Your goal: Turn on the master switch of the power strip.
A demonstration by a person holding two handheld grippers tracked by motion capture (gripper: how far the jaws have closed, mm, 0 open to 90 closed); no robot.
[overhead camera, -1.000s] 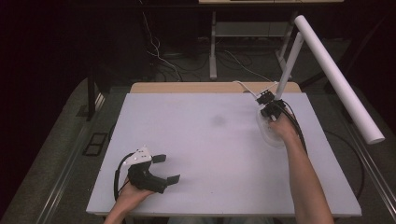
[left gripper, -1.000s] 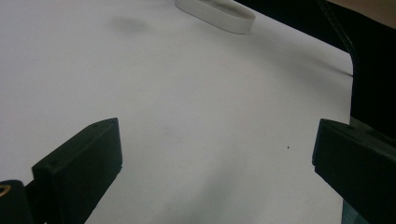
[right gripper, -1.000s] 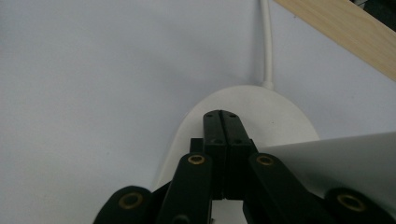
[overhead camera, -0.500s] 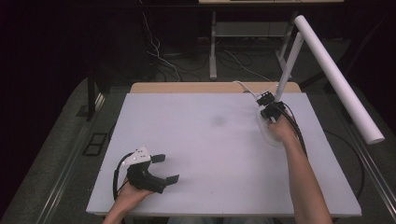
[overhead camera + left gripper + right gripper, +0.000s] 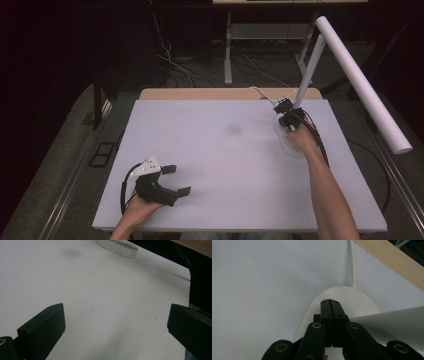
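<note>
A white desk lamp stands at the table's right, with a round base (image 5: 281,142), a slanted stem (image 5: 309,70) and a long tube head (image 5: 365,85). My right gripper (image 5: 283,107) hovers over the far part of that base, beside the foot of the stem. In the right gripper view its jaws (image 5: 330,302) are pressed together with nothing between them, right above the base (image 5: 362,302) and next to the stem (image 5: 397,320). My left gripper (image 5: 177,180) rests near the table's front left, open and empty. The left gripper view has its jaws (image 5: 115,312) wide apart and the lamp base (image 5: 117,246) far off.
The white tabletop (image 5: 220,150) is bare between the two hands. A white cable (image 5: 352,262) runs from the lamp base toward the wooden strip (image 5: 392,262) at the table's far edge. Dark floor, cables and table legs lie beyond.
</note>
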